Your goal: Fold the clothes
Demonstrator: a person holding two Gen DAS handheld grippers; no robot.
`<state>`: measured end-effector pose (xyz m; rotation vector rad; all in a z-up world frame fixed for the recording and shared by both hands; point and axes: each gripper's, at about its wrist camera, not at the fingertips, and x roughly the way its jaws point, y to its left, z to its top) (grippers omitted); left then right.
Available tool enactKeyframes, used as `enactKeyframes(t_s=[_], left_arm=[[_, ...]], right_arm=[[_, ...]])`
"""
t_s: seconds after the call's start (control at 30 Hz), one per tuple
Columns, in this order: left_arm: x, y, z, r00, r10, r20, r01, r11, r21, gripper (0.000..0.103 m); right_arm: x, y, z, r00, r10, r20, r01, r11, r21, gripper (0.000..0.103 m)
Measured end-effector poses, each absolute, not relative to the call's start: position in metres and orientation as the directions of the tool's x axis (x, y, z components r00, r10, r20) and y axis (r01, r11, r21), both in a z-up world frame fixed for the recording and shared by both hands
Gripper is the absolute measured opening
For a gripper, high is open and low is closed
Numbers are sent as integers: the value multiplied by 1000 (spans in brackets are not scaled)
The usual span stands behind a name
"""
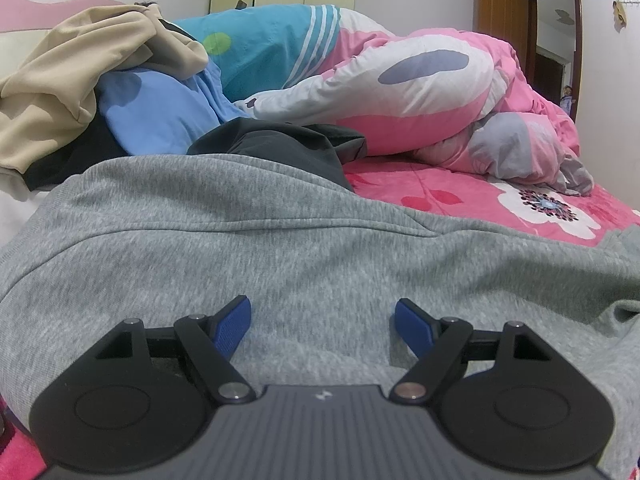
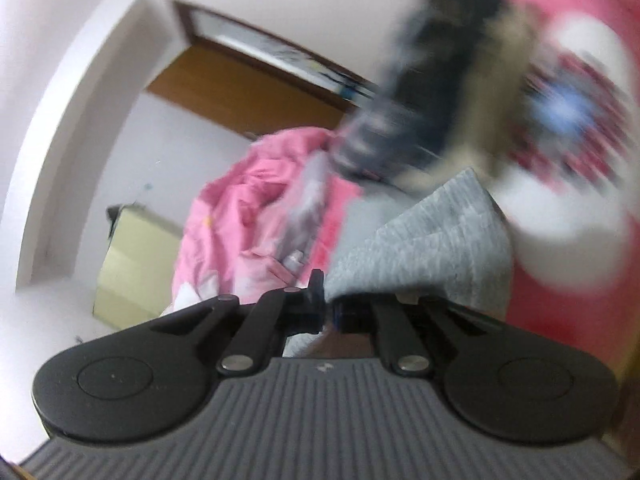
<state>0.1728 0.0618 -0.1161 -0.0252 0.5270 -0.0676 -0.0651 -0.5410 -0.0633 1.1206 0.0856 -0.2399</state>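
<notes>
The grey sweatshirt (image 1: 248,248) lies spread on the bed (image 1: 452,196), in front of a heap of clothes and a pink quilt (image 1: 420,92). Over the sweatshirt the left gripper (image 1: 322,322) hovers with jaws wide apart, while the right gripper (image 2: 329,312) is clamped on a lifted grey fold (that view is blurred).

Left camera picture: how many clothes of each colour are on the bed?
Grey: 1, the sweater
Beige: 1, the crumpled top
Blue: 1, the shirt
Dark: 1, the garment behind the sweater
Total: 4 clothes, not counting the pink quilt.
</notes>
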Motion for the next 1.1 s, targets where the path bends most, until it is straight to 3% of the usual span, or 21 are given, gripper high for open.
enactKeyframes(t_s=[0.2, 0.37, 0.63, 0.9, 1.0, 1.03, 1.07, 1.1], left_arm=[[173, 61, -116, 863, -57, -503, 46, 998, -33, 80], [173, 62, -115, 867, -16, -499, 8, 1000, -20, 80], [174, 61, -114, 866, 18, -499, -19, 1000, 2, 80], [174, 60, -115, 866, 26, -500, -25, 1000, 10, 80], [174, 60, -115, 865, 24, -500, -24, 1000, 7, 80], [174, 60, -115, 865, 24, -501, -23, 1000, 7, 80], [174, 60, -115, 865, 24, -501, -23, 1000, 7, 80], [174, 60, -115, 865, 23, -501, -23, 1000, 6, 80]], right_arm=[[28, -570, 4, 979, -150, -135, 198, 577, 792, 3], [109, -582, 17, 963, -178, -205, 271, 634, 724, 3], [215, -578, -4, 912, -220, -346, 394, 699, 597, 3], [296, -579, -74, 780, -286, -557, 550, 737, 392, 3], [318, -585, -112, 660, -246, -710, 615, 719, 324, 8], [315, -584, -113, 650, -246, -719, 621, 718, 316, 9], [309, -580, -109, 656, -250, -712, 618, 720, 316, 15], [303, -577, -104, 663, -255, -704, 615, 722, 317, 31]])
